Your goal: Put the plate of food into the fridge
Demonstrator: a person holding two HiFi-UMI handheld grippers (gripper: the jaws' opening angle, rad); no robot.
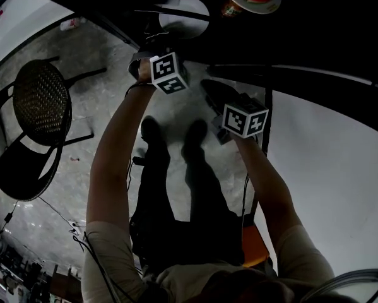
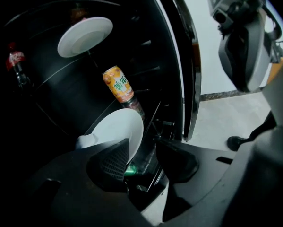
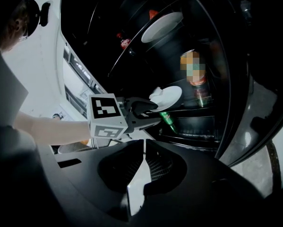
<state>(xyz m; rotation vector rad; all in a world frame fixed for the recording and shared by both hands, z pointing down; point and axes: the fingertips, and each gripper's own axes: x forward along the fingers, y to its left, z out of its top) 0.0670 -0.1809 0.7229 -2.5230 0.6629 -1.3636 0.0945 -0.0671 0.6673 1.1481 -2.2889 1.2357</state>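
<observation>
— Left claw point(image 2: 142, 148) stands wide at the plate point(image 2: 117, 126) rim; plate sits inside the fridge point(image 2: 176, 51), just below the orange can point(image 2: 118, 84).
— Right claw point(image 3: 143, 148)?
— Pinched closed, empty. I'd say only backing out remains.

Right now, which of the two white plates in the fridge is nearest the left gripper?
The lower plate, by the orange can: its rim reaches the left gripper. The other plate sits higher up, farther away.
</observation>
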